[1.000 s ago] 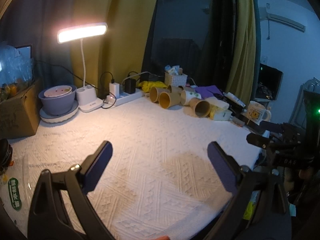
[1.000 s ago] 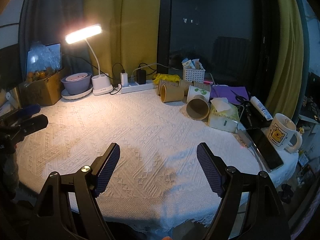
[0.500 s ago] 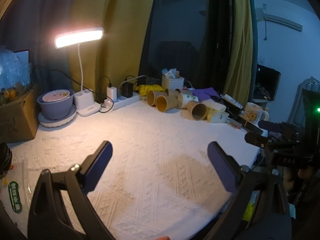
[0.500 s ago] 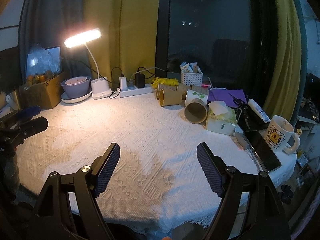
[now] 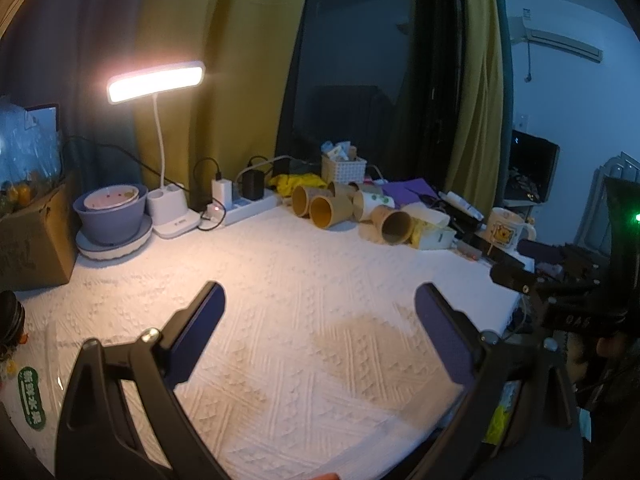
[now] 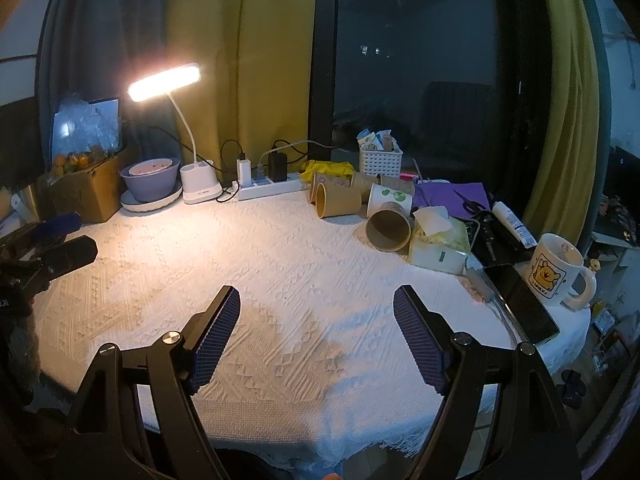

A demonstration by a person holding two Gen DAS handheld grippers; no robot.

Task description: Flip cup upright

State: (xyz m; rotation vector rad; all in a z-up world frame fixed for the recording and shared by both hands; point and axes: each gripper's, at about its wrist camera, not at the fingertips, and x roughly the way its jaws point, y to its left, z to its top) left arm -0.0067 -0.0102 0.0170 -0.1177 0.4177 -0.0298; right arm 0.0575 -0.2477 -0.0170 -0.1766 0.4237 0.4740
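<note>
Several brown paper cups lie on their sides at the back right of the white-clothed table. The nearest one (image 6: 389, 227) has its mouth towards me; it also shows in the left wrist view (image 5: 394, 225). Another brown cup (image 6: 338, 203) lies left of it, and a white green-spotted cup (image 6: 390, 199) behind. My right gripper (image 6: 317, 338) is open and empty, low over the table's front, well short of the cups. My left gripper (image 5: 320, 332) is open and empty over the left front of the table.
A lit desk lamp (image 6: 165, 81), a purple bowl on a plate (image 6: 150, 182) and a power strip (image 6: 269, 190) stand at the back. A tissue box (image 6: 438, 246), a phone (image 6: 520, 304) and a bear mug (image 6: 556, 274) sit at the right edge. A cardboard box (image 6: 86, 192) is on the left.
Both grippers have pulled back and risen slightly, so the cups look smaller and farther. Both jaws stay open.
</note>
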